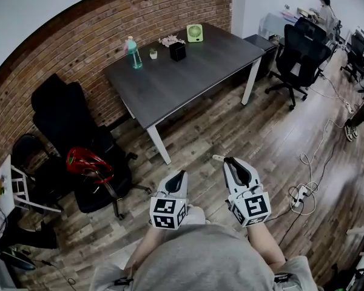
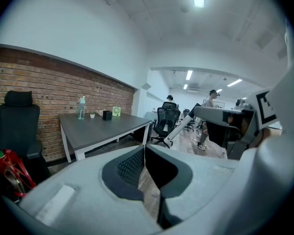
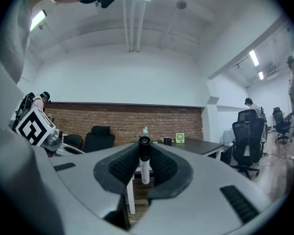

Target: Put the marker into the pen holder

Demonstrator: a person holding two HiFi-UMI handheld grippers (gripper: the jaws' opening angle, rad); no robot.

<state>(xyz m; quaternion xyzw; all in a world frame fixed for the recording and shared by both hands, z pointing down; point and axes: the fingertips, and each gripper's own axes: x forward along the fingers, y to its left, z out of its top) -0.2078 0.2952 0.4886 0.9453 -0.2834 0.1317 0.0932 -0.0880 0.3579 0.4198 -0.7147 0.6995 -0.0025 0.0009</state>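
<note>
the right claw (image 1: 233, 162) is clenched on the marker (image 3: 145, 166), low in the head view, probably to carry it to the black pen holder (image 1: 178, 51), well apart on the bench (image 1: 200, 71) at upper centre. the left claw (image 2: 145, 155) is closed on nothing.

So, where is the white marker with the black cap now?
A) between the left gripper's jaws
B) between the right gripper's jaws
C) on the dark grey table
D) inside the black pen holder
B: the right gripper view shows the white marker with the black cap clamped between the jaws of the right gripper.
</note>
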